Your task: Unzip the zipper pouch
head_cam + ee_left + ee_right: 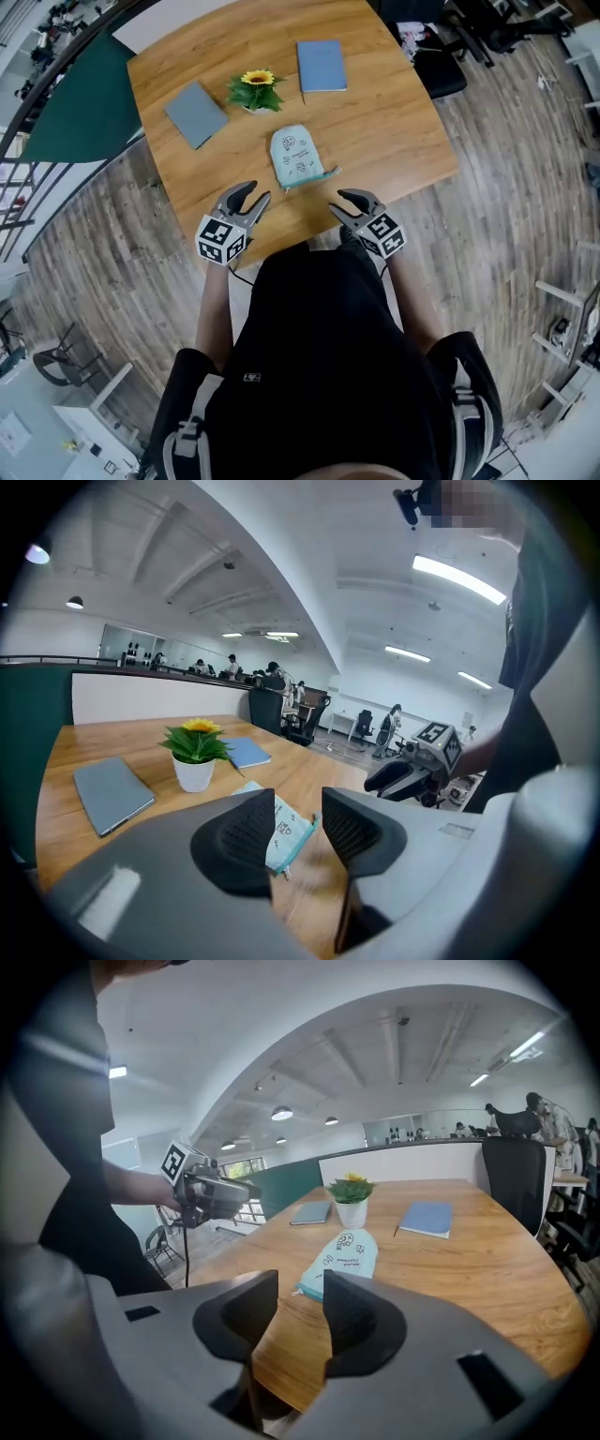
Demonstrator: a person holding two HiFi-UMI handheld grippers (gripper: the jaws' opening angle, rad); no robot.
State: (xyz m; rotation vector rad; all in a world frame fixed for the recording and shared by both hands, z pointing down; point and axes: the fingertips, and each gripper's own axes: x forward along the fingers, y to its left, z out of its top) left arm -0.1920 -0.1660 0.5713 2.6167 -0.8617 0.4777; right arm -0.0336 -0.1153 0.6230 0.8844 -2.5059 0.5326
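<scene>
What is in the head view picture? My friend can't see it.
From above, a pale blue zipper pouch lies near the front edge of a wooden table, with the person's left gripper and right gripper, both open and empty, pointing at it from either side. Behind the pouch are a potted sunflower, a grey notebook and a blue notebook.

Between the table's (403, 141) near edge and the zipper pouch (296, 156) lies bare wood, open on both flanks to the left gripper (258, 192) and right gripper (337, 202) (both at that edge, jaws apart). Just behind the pouch stands a potted sunflower (255, 90) — a grey notebook (196, 114) and a blue notebook (321, 65) flank it, well clear.
</scene>
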